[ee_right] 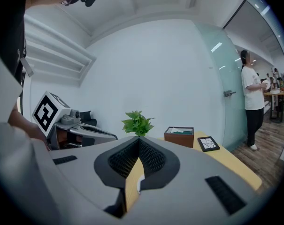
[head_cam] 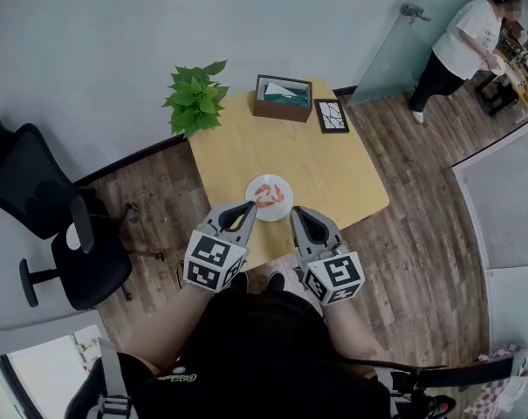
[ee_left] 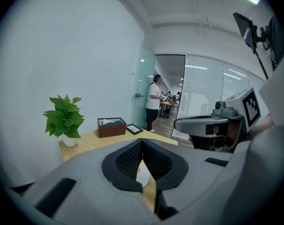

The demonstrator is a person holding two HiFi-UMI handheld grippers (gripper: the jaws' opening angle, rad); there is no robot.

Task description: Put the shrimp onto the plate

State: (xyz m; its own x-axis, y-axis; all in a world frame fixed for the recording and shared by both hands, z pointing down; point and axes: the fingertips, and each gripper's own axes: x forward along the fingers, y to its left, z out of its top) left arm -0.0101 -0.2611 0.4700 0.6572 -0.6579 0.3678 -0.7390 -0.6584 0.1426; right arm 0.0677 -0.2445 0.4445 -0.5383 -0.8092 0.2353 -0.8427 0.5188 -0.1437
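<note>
Orange-pink shrimp [head_cam: 270,196] lie on a small white plate [head_cam: 257,209] near the front edge of the wooden table [head_cam: 316,168]. My left gripper [head_cam: 249,206] hangs just left of the plate, jaws shut and empty. Just right of the plate, my right gripper [head_cam: 297,212] is shut as well and holds nothing. In the left gripper view the pads meet at the tips [ee_left: 142,141], and a sliver of the plate [ee_left: 142,173] shows below them. The right gripper view has the same closed tips [ee_right: 139,138] with a white sliver of plate [ee_right: 140,182] beneath.
A potted plant [head_cam: 195,96], a brown tissue box [head_cam: 283,98] and a small black picture frame [head_cam: 332,115] stand at the table's far side. A black office chair [head_cam: 63,225] is to the left. A person [head_cam: 460,46] stands by a glass door at back right.
</note>
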